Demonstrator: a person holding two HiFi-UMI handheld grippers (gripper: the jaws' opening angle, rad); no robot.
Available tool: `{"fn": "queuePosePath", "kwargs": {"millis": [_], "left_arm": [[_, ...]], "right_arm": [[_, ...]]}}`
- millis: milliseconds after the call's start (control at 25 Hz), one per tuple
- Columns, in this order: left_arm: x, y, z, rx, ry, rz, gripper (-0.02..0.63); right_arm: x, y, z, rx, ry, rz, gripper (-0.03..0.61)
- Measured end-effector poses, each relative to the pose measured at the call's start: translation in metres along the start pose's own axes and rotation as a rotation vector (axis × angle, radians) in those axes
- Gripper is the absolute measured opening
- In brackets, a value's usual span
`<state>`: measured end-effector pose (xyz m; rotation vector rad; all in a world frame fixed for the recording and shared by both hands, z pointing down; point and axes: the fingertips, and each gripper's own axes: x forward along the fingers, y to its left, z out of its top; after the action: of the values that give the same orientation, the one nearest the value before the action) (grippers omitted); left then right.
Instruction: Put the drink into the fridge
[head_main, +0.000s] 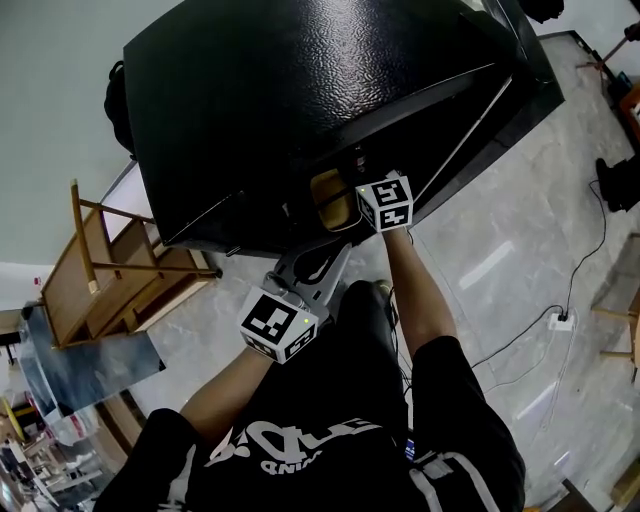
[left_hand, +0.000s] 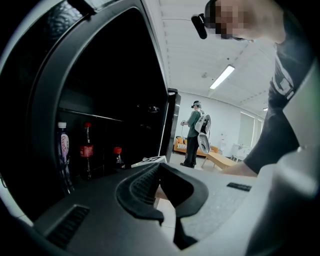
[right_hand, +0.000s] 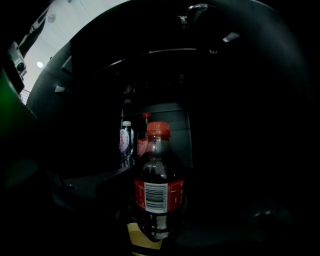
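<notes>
The black fridge (head_main: 300, 110) stands open in front of me. A small cola bottle (right_hand: 157, 192) with a red cap and red label sits upright between the jaws of my right gripper (right_hand: 157, 205), which is shut on it, just inside the dark fridge. In the head view that gripper's marker cube (head_main: 385, 203) is at the fridge opening. My left gripper (left_hand: 161, 172) hangs lower and to the left, outside the fridge, shut with nothing in it (head_main: 330, 258). Inside stand a purple-labelled bottle (left_hand: 62, 145), a tall cola bottle (left_hand: 87, 150) and a short red-capped bottle (left_hand: 118, 156).
The fridge door's edge (left_hand: 171, 125) stands to the right of the opening. A wooden frame piece (head_main: 100, 270) is on the floor to the left. A power strip and cable (head_main: 560, 320) lie on the right. A person (left_hand: 194, 132) stands far off near an orange sofa.
</notes>
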<state>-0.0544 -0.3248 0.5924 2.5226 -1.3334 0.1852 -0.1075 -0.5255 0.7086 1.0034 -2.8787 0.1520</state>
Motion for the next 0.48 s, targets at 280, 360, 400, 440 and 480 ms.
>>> {"fn": "queuePosePath", "kwargs": {"millis": [280, 360, 400, 440, 480], "left_arm": [[0.0, 0.002, -0.014, -0.051, 0.013, 0.013, 0.008], [-0.001, 0.003, -0.018, -0.069, 0.026, 0.013, 0.008], [-0.001, 0.003, -0.019, -0.072, 0.032, 0.01, 0.008], [-0.001, 0.003, -0.02, -0.073, 0.038, 0.007, 0.008], [0.0, 0.003, -0.02, -0.074, 0.042, 0.005, 0.008]], "right_arm": [[0.019, -0.006, -0.007, 0.019, -0.006, 0.002, 0.311], [0.023, -0.006, -0.003, 0.018, -0.014, -0.001, 0.311], [0.025, -0.007, -0.003, 0.014, -0.015, 0.0, 0.311], [0.026, -0.007, -0.003, 0.008, -0.016, 0.001, 0.311], [0.027, -0.007, -0.003, -0.001, -0.016, 0.002, 0.311]]}}
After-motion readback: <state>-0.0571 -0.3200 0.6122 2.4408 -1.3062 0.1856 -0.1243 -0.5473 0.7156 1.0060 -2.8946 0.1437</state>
